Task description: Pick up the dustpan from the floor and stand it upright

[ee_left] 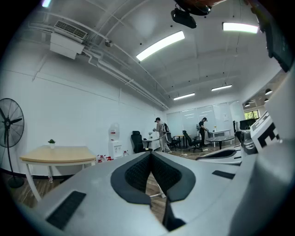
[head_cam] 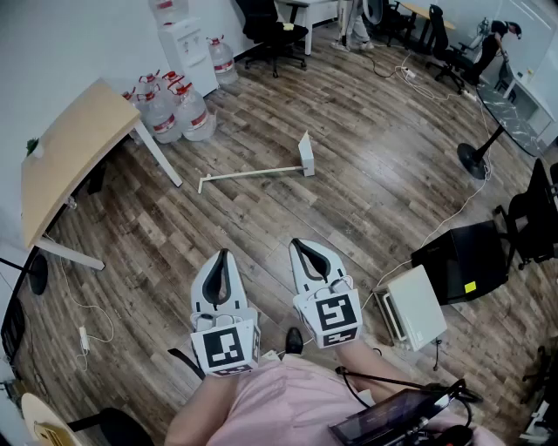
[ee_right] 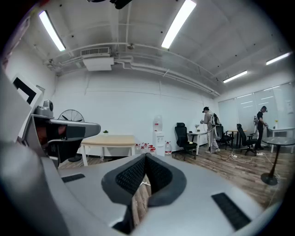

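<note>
Dustpan (head_cam: 305,154) is white with a long thin handle. It lies flat on the floor (head_cam: 384,183), well ahead of both my claws, handle running left and pan end to the right, the pan's flat face tilted up. Nothing touches it. My left claw (head_cam: 223,253) is closed to the tips with nothing between the dark ribbed pads, only the oval gap behind them. My right claw (head_cam: 296,243) is the same, tips together and empty. Both are held low and side by side, pointing toward the dustpan. No readable writing. There are black-and-white square markers on the cube of each claw and a small yellow sticker (head_cam: 471,287) on a black case (head_cam: 462,260), its print too small to make out. Labels on the water bottles (head_cam: 193,113) are also illegible. The floor is brown wood plank, worn-looking, with loose cables trailing across it. A light wood desk (head_cam: 70,144) on white legs stands at left, against a white wall. The red-capped bottles cluster beside it, near a white water dispenser (head_cam: 186,39). A black office chair (head_cam: 272,26) stands further back. A pedestal fan (ee_left: 10,123) stands by the wall. Long strip lights run along the ceiling, and people stand at the far end.
</note>
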The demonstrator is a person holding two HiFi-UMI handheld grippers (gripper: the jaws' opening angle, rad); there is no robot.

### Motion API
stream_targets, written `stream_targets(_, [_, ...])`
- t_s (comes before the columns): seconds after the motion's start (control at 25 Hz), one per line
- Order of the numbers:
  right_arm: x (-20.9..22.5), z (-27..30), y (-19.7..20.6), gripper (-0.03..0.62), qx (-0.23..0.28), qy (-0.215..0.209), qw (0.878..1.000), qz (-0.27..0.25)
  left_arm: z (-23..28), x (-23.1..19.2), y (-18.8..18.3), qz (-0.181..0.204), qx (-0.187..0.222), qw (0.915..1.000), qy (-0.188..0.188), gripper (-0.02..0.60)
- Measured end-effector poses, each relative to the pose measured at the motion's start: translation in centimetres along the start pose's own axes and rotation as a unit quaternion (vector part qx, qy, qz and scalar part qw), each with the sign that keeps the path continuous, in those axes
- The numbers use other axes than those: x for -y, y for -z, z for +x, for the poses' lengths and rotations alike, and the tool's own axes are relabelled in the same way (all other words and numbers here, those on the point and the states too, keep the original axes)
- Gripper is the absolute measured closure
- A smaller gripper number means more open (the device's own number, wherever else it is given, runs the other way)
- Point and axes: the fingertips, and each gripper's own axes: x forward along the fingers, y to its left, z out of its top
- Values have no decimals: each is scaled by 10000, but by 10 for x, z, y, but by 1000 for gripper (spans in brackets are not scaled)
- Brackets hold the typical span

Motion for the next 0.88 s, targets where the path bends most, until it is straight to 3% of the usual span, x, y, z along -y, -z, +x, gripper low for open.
stream_targets(0.4, [5,-1,-4,592,187,-7,9998,116,1,-2,-1,3,53,9999,-86,572])
stream_targets(0.52, [5,2,-5,554,187,-77,9997,98,2,-6,-2,-5,63,9998,-171,572])
stream_targets(0.88, [-3,59,9,548,-58,-234,9997,78,27,-49,26,-99,-234,9991,-351,572])
